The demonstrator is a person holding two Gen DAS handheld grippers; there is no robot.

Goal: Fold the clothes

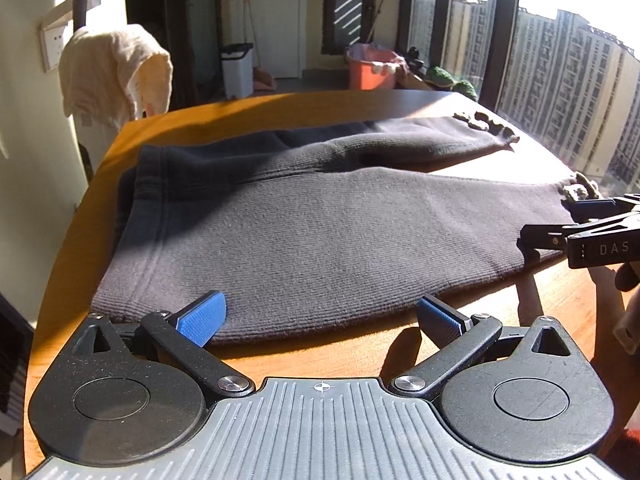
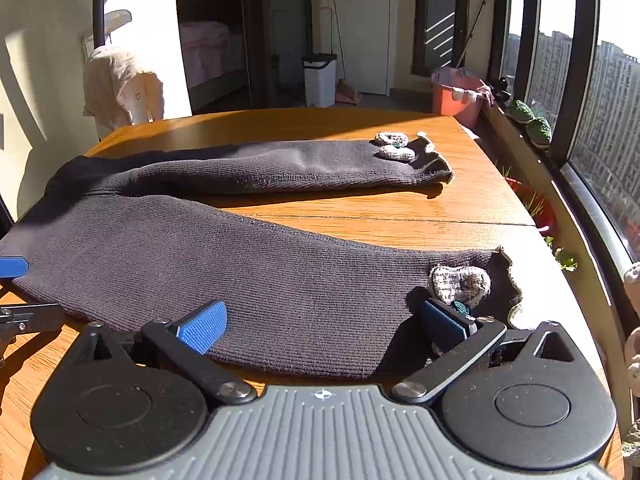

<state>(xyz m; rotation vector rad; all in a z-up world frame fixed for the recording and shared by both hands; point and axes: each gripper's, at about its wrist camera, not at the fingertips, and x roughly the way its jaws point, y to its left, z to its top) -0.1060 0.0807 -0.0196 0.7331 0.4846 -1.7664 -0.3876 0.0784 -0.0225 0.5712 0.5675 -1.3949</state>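
Dark knit trousers lie flat on the wooden worktop, legs spread toward three o'clock. Left claw and right claw gape open at the near edge. Pinching only the top layer would likely skew the fold.

A sunlit room in a high-rise flat.

I see a wooden table by tall windows facing apartment blocks, a bedroom doorway, a white bin, an orange bucket and potted plants.
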